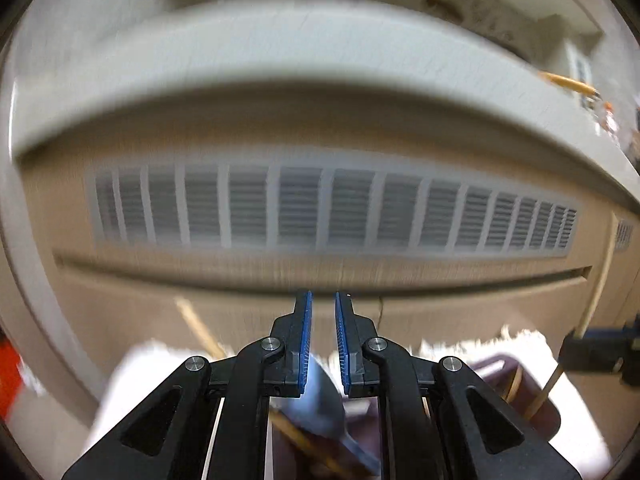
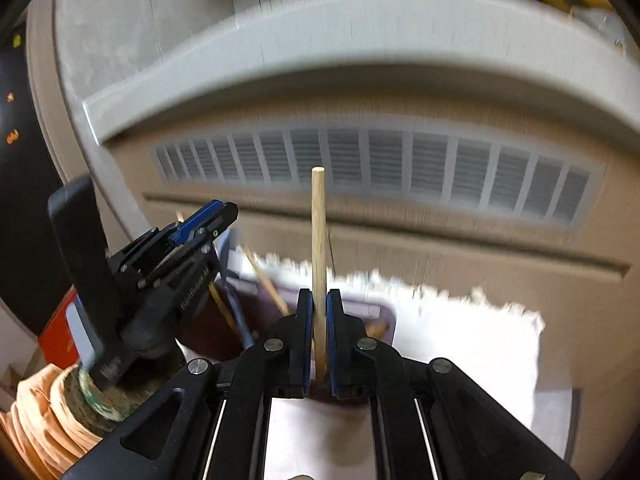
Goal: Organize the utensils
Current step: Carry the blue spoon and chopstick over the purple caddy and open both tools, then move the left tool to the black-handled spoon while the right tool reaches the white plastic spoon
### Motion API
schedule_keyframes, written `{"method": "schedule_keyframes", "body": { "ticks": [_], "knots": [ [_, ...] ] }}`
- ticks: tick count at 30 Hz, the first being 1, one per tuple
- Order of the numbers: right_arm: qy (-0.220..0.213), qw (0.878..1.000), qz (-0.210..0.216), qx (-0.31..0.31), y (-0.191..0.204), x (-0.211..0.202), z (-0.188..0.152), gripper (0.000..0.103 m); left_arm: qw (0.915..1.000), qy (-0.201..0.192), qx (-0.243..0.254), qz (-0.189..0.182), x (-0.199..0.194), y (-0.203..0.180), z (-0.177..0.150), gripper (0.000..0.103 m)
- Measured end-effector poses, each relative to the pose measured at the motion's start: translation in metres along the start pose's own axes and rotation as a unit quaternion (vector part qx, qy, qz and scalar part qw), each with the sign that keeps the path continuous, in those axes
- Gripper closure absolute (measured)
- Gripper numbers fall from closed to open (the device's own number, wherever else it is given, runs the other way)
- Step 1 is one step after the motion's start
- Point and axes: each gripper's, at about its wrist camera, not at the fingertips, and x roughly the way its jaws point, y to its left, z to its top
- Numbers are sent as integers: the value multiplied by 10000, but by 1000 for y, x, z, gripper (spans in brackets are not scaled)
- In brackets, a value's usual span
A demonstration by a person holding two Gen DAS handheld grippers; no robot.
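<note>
My right gripper (image 2: 319, 304) is shut on a wooden stick (image 2: 318, 236) that stands upright between its blue pads, its tip well above them. The stick also shows in the left wrist view (image 1: 592, 308), held by the right gripper at the right edge. My left gripper (image 1: 322, 300) is open with a narrow gap and nothing between the fingertips; a blue spoon (image 1: 320, 400) lies blurred below it. It also shows in the right wrist view (image 2: 208, 216), above a dark maroon utensil tray (image 2: 264, 308) holding a few utensils.
The tray rests on a white cloth (image 2: 472, 340) on the floor. A beige wall with a long white vent grille (image 1: 332, 208) and a pale ledge (image 1: 280, 64) stands close ahead. An orange sleeve (image 2: 44, 420) is at lower left.
</note>
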Motion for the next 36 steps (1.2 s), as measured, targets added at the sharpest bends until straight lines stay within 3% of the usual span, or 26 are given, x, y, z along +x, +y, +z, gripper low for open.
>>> {"method": "schedule_keyframes", "body": {
  "ticks": [2,5,10,12,16,18,21,26,32,36],
  "knots": [
    [210,9998,-43,-12,-1,11,-10,89,9994,231,-257,-12,4,11,-9,83],
    [327,9993,-197,-34,-3,15,-25,69,9992,261,-318,1,-4,17,-18,77],
    [218,9982,-550,-132,-5,-2,-44,44,9996,162,-212,-41,-37,10,-22,51],
    [134,9972,-706,-201,-6,-15,-54,32,9998,47,-171,-111,-57,11,-18,46],
    [-80,9929,-1064,-521,-5,-45,-82,16,9995,-47,-80,-287,-101,7,-18,32],
    [-143,9914,-1140,-631,-5,-61,-99,9,9990,41,-40,-435,-119,7,-24,30],
    [-183,9889,-1216,-838,-2,-82,-130,6,9972,453,50,-597,-139,7,-41,30],
    [-28,9869,-1209,-1068,0,-101,-173,5,9867,1436,10,-758,-160,8,-89,30],
    [805,9959,-58,-397,-13,-105,-227,9,9754,2033,205,-829,-191,3,-152,27],
    [1060,9930,19,-517,-8,-109,-252,12,9682,2340,419,-775,-199,-4,-181,26]
  ]
}}
